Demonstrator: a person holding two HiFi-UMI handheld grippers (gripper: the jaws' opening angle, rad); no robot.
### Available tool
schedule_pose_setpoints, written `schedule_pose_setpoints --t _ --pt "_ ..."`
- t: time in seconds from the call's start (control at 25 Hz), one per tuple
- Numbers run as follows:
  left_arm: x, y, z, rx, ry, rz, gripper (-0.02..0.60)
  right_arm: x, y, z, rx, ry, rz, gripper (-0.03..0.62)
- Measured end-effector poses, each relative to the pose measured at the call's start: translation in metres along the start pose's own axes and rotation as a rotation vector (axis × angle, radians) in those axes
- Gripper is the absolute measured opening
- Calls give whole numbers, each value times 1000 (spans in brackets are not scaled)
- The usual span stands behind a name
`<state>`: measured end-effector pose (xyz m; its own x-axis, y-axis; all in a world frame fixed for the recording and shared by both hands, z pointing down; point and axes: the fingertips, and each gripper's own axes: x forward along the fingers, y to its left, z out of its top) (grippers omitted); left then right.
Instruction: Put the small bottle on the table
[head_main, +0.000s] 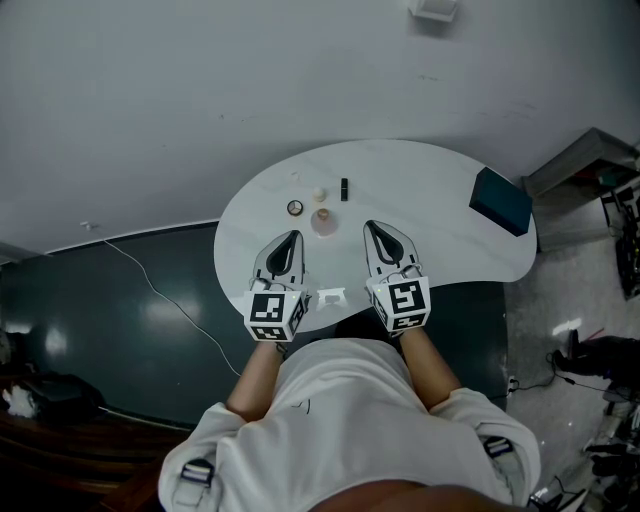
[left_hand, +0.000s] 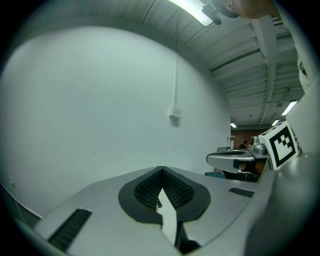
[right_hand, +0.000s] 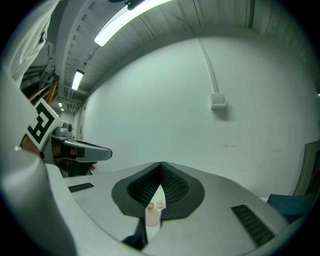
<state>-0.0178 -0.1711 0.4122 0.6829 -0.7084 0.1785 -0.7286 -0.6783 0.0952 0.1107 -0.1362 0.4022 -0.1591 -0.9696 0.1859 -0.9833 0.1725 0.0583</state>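
Head view: white kidney-shaped bench (head_main: 440, 240) against a grey wall, the person standing at its 6 o'clock edge.

Small pale-pink translucent bottle (head_main: 322, 221): upright on the bench near its middle, untouched. It lies just ahead of both tool tips and between them.

Left tool (head_main: 295, 237): at 7 o'clock of the bottle, near it but apart. In the left gripper view the ribbed pads meet at the tip; pressed together, nothing between them.

Right tool (head_main: 370, 226): at 4 o'clock of the bottle, also apart. Jaws pressed together at the tip. In the right gripper view the bottle shows through the slit below the tip, standing beyond the jaws and not pinched.

Other items on the bench:
- small cream round piece (head_main: 319, 194), 12 o'clock of the bottle
- short black cylinder (head_main: 344, 188), 1 o'clock of the bottle
- small dark-rimmed ring (head_main: 295, 207), 10 o'clock of the bottle
- dark teal box (head_main: 501, 200), at the bench's 3 o'clock end
- small white object (head_main: 331, 295) at the near edge between the tools; possibly a clip, too small to identify.
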Motion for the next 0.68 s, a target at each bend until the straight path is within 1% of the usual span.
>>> schedule_pose_setpoints --t 0.68 --pt "10 -2 -4 0 17 -2 12 4 -9 -4 6 13 -3 -3"
